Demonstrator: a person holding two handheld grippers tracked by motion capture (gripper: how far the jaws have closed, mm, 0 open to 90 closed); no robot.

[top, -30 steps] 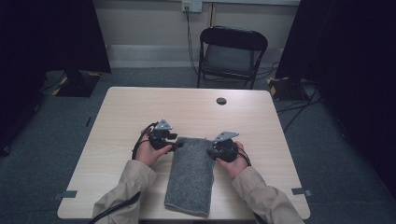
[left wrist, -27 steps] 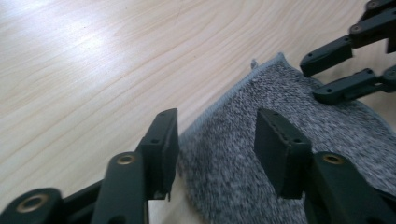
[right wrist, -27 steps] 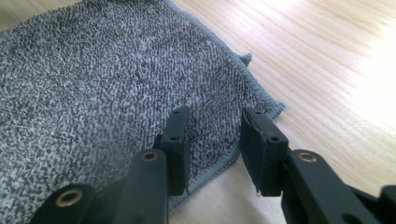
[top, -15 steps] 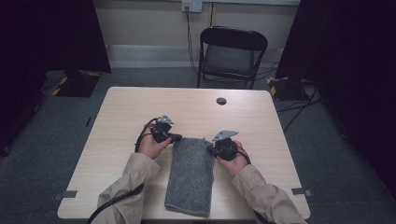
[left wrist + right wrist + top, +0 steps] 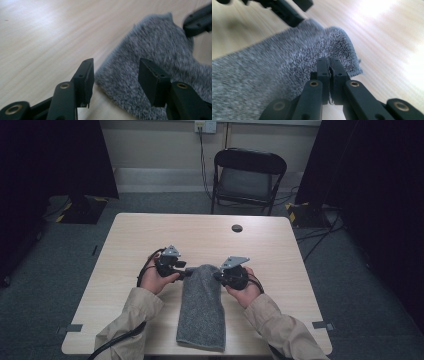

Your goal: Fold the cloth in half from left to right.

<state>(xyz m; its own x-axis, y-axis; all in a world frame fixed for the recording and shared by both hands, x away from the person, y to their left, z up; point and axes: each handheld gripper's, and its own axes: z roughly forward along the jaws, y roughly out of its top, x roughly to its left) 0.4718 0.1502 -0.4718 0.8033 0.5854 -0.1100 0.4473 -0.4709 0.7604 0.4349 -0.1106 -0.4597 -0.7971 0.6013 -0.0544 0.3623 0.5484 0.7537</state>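
A pale wooden bench [image 5: 125,245] carries the work, and a black folding chair [image 5: 248,175] stands beyond its far edge. A grey towel [image 5: 202,307] lies folded lengthwise down the middle of the bench, its near end reaching the front edge and its far end between the two hands.

The right gripper [image 5: 223,276] sits at the towel's far right corner. In the right gripper view its jaws are pressed together on the hemmed edge of the towel [image 5: 287,65], pinching the cloth, and that corner stands lifted and puckered off the wood.

The left gripper [image 5: 187,271] rests at the far left corner. In the left gripper view its jaws stand apart, released, having just been opening, with the towel [image 5: 160,50] edge lying flat on the bench between them and neither pad pressing on it. The tip of the right gripper [image 5: 197,21] shows past the cloth at the upper right of that view.

A small dark round spot [image 5: 237,228] sits in the bench top near the far edge, well apart from the towel.
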